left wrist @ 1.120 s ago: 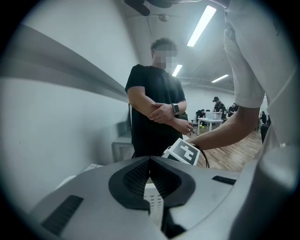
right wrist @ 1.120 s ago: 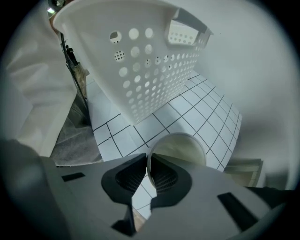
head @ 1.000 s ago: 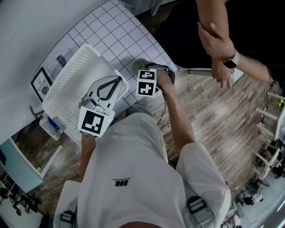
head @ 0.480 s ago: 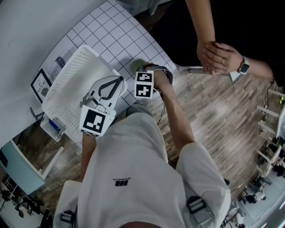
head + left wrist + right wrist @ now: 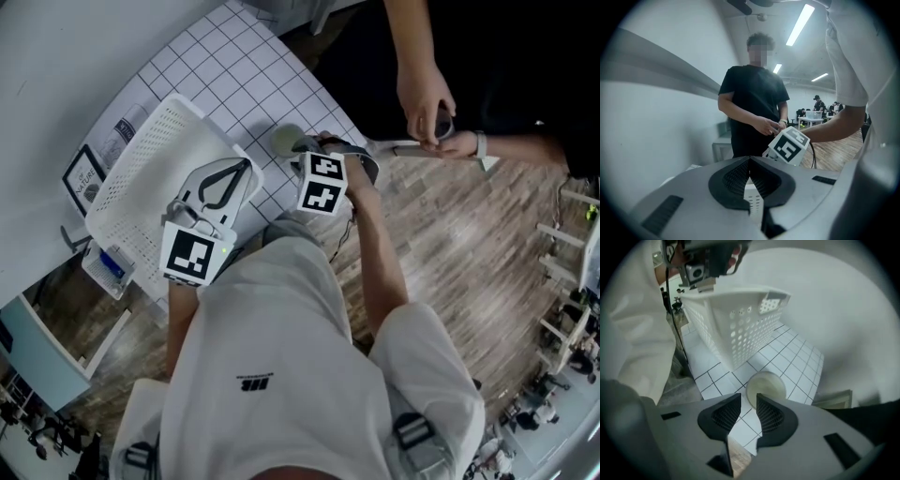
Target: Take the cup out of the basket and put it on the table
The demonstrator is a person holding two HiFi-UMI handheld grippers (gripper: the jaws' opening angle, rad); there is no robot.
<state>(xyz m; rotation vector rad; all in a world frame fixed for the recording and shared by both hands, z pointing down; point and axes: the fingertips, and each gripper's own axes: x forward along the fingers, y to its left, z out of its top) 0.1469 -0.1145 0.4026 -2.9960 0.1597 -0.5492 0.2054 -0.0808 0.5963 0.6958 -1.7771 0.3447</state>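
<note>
A pale green cup point(image 5: 284, 140) stands upright on the gridded white table point(image 5: 234, 66), just beside the white perforated basket point(image 5: 141, 150). My right gripper point(image 5: 306, 147) is open right behind the cup; in the right gripper view its jaws point(image 5: 749, 397) stand apart with nothing between them, and the cup point(image 5: 765, 386) sits on the tiles just beyond the tips. The basket point(image 5: 736, 329) rises to the left of the cup. My left gripper point(image 5: 248, 167) hovers over the basket's near rim, shut and empty point(image 5: 750, 161).
Another person stands across the table corner, hands point(image 5: 427, 94) together over the wooden floor point(image 5: 450, 244). A framed sign point(image 5: 86, 176) lies left of the basket, and a small tray point(image 5: 108, 262) hangs off the table's near edge.
My right gripper has drawn back a little to the right, away from the cup, which stays on the table. The other person's hands shifted. My left gripper barely moved.
</note>
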